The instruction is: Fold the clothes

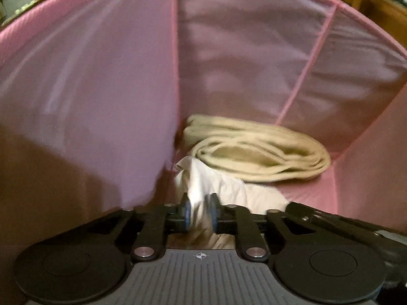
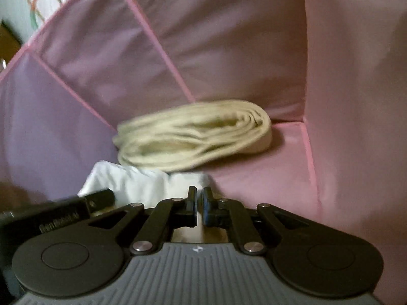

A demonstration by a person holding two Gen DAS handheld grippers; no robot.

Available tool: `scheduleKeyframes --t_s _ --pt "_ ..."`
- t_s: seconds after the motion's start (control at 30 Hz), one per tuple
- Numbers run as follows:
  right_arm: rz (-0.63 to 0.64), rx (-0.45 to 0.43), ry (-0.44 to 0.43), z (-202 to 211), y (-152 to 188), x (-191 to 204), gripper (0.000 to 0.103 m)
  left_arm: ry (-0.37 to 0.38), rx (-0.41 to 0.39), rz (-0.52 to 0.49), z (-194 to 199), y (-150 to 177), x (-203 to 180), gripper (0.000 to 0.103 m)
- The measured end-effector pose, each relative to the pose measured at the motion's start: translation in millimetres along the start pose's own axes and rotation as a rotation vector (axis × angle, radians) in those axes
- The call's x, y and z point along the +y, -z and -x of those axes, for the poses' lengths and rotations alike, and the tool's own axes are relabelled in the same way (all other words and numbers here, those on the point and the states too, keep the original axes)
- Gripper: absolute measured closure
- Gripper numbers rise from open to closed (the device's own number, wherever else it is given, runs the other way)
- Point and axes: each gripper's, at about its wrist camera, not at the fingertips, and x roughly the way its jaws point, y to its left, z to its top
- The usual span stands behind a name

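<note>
Both grippers are inside a pink fabric hamper. A folded cream garment lies on the hamper floor against the far wall. In front of it is a white garment. My left gripper is shut on a fold of the white garment. My right gripper is shut on another part of the same white garment, whose cloth shows between the pads. The left gripper's body shows at the left of the right wrist view.
The hamper's pink walls with seams surround both grippers closely. Bare pink floor lies right of the garments. Wooden furniture and a tiled surface show above the rim.
</note>
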Motion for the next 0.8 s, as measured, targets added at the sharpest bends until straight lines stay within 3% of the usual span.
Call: scheduleKeyframes --t_s 0.1,0.27,0.43,0.63,0.8 --pt "0.018 0.035 0.056 4.2 2.3 1.5 0.085 0.01 0.011 0.027 9.4 -0.8 0.5 0.057" --pt "-0.058 0.069 0.054 11.0 7.3 -3.4 0.07 0.026 0.024 0.088 38.4 -2.4 9.1 0.055" --pt "-0.112 0.098 0.014 3.0 13.5 -8.0 0.07 0.051 0.029 0.112 78.8 2.5 11.7 0.054" --pt "-0.065 0.147 -0.002 -17.2 20.0 -0.3 0.07 0.078 0.034 0.106 105.4 17.0 15.8 0.053" --pt "-0.015 0.13 -0.021 -21.3 18.7 7.8 0.07 0.143 -0.024 0.129 122.4 26.2 23.0 0.047"
